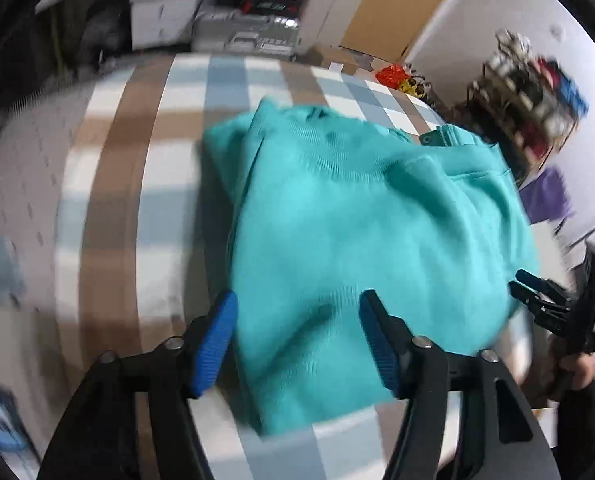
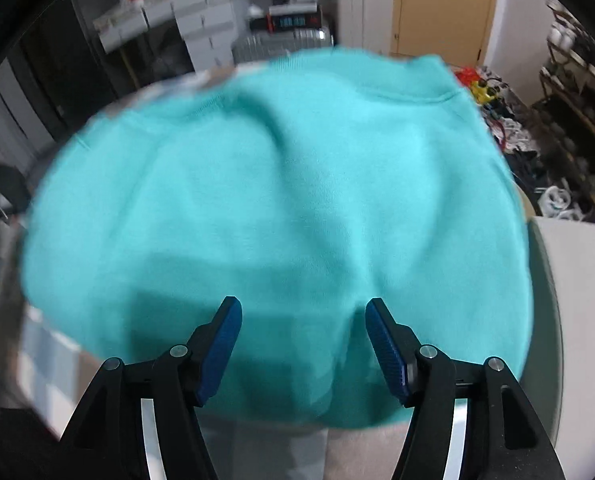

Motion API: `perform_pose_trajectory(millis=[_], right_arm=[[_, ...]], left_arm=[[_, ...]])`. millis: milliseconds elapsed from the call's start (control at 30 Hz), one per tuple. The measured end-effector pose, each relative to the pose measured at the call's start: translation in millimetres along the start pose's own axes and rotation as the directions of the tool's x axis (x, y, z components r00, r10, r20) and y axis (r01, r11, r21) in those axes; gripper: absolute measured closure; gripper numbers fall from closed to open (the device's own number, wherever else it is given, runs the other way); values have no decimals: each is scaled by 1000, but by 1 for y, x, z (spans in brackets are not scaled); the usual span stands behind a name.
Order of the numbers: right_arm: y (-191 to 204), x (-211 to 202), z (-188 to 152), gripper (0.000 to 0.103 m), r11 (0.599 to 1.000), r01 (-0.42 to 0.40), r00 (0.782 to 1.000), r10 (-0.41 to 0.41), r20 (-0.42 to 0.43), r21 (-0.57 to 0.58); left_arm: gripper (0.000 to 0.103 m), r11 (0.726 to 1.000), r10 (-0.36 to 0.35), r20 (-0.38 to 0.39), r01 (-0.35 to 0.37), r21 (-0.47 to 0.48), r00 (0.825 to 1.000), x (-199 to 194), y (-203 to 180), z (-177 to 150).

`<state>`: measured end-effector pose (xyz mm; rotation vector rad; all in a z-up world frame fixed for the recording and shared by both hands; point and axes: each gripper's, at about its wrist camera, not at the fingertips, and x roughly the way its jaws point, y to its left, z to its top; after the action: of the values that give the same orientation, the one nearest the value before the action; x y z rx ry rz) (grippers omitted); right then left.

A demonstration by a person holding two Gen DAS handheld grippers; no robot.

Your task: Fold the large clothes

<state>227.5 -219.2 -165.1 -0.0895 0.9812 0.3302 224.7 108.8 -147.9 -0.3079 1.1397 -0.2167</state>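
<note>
Folded garment (image 1: 369, 216) lies on the checked table cover (image 1: 137, 184), toward its right side; left gripper (image 1: 297, 316) sits over the garment's near edge, jaws spread, left finger over the cover just beside the garment, right finger over the cloth. Right gripper (image 2: 303, 320) hangs over the garment's near part, jaws apart; in the left wrist view it stands at the garment's right edge; drawers (image 1: 165, 4) and shelf rack (image 1: 525, 96) stand behind the table.

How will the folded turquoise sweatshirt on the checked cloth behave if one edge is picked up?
The turquoise sweatshirt will probably flop and sag: its surface shows soft ripples and no stiff edges. The layers may slide apart, since it lies folded in loose stacked layers. It looks thick, with a ribbed band, so likely heavy enough to drag on the checked cloth.
</note>
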Motion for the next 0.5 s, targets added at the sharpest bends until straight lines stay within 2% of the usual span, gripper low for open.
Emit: perform_pose_trajectory(millis=[33,100,167,300,333,400,467,500], right_arm=[[-9,-8,-1,39,1000,12,1000,-12,19,10],[-41,-26,-5,31,994,59,997,-63,43,88],[-74,-32,-10,22,983,44,998,-51,34,177],[-113,-10,-15,22,961,-35,996,57,-74,273],[-118,-6,-18,22,957,-51,994,76,-76,287],[-120,0,-24,22,947,-96,990,124,-73,306],[-119,7,-26,24,937,-148,982,178,-67,318],[-118,10,-26,29,935,-169,979,197,-60,311]], left_arm=[[25,1000,-11,-4,10,-25,1000,-1,3,-6],[25,999,-26,-12,26,-21,1000,3,8,-21],[25,1000,-9,-23,9,0,1000,11,8,-30],[25,994,-107,-79,104,-42,991,27,4,-35],[25,991,-127,-58,125,-38,990,26,1,-35],[25,992,-122,-16,122,-21,992,24,-3,-34],[25,990,-143,-32,142,-20,989,29,-5,-32],[25,988,-153,-42,152,-27,987,34,-5,-30]])
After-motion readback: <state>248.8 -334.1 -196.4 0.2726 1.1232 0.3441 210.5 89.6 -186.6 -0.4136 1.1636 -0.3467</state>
